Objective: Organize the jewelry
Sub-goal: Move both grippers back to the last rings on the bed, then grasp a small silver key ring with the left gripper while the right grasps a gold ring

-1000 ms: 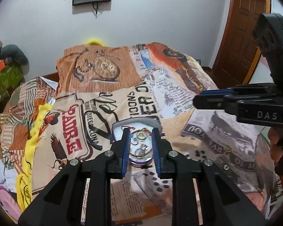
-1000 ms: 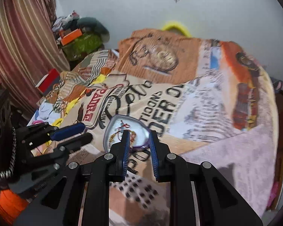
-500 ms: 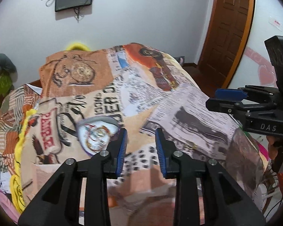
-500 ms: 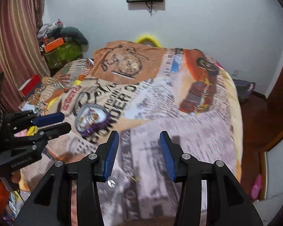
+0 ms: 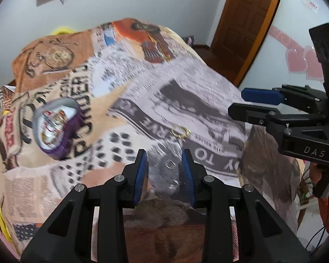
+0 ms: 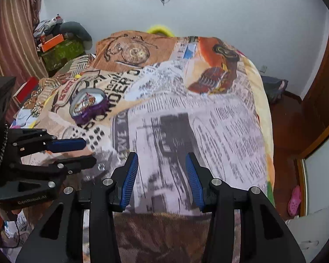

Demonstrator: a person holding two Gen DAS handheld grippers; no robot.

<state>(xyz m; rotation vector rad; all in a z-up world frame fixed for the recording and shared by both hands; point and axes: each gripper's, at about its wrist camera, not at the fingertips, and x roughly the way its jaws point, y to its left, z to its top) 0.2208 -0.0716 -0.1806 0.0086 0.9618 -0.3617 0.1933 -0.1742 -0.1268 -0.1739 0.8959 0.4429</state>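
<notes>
1. Two loose pieces are seen on the bed (image 5: 208,83): a gold ring (image 5: 180,131) and a small silver ring (image 5: 170,164). The silver one also shows in the right view, just off the left tongs' lower finger.
2. One purple-walled tin (image 5: 54,127) is counted, to the left on the blanket and well apart from both rings. Its inside shows colourful shapes, too blurred to tell what they are.
3. Left tongs (image 5: 164,166): jaws apart, nothing gripped. The silver ring is framed between the pads but lies on the blanket, untouched. The jaws were opening a moment back and have since held.
4. Right tongs (image 6: 162,179): jaws apart and empty, only blanket between them. They too were opening a moment back.
5. Handling, judged: both rings are light, stiff and smooth, so they may slip or flick out of a pinch. They lie flat on soft fabric, which gives under pressure.
6. Hold, judged: the band is best pinched across its outer edges, with the pads pressed slightly into the blanket. Fabric could get caught with it.
7. The gold ring lies just beyond the left tongs and looks to be more than one loop; an exact count cannot be made.
</notes>
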